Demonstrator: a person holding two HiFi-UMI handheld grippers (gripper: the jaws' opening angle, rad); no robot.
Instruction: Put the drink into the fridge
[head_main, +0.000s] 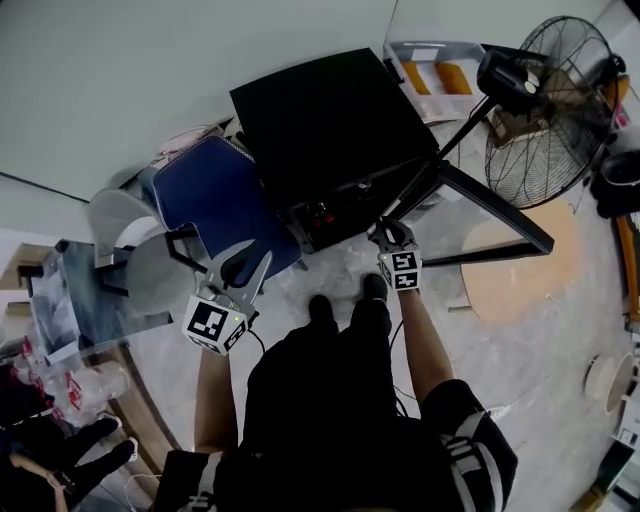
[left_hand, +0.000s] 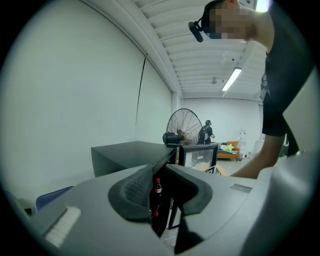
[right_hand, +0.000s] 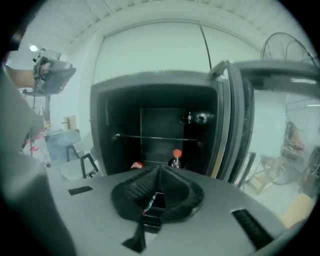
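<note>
The black mini fridge (head_main: 330, 125) stands open, its glass door (head_main: 495, 210) swung out to the right. Inside, on the bottom, a cola bottle with a red cap (right_hand: 176, 158) stands upright, and a second red cap (right_hand: 136, 165) shows to its left. My right gripper (right_hand: 158, 172) is in front of the opening with its tips touching and nothing held; in the head view the right gripper (head_main: 390, 232) hovers by the fridge's front. My left gripper (head_main: 243, 260) stays left of the fridge, jaws apart and empty. Through the gap of the left gripper (left_hand: 160, 176) I see a bottle (left_hand: 157, 189).
A blue chair (head_main: 215, 195) and a white seat (head_main: 150, 270) stand at my left. A big floor fan (head_main: 550, 100) is at the back right, a round wooden board (head_main: 515, 270) lies on the floor right of the door, and a table with orange items (head_main: 435, 70) sits behind the fridge.
</note>
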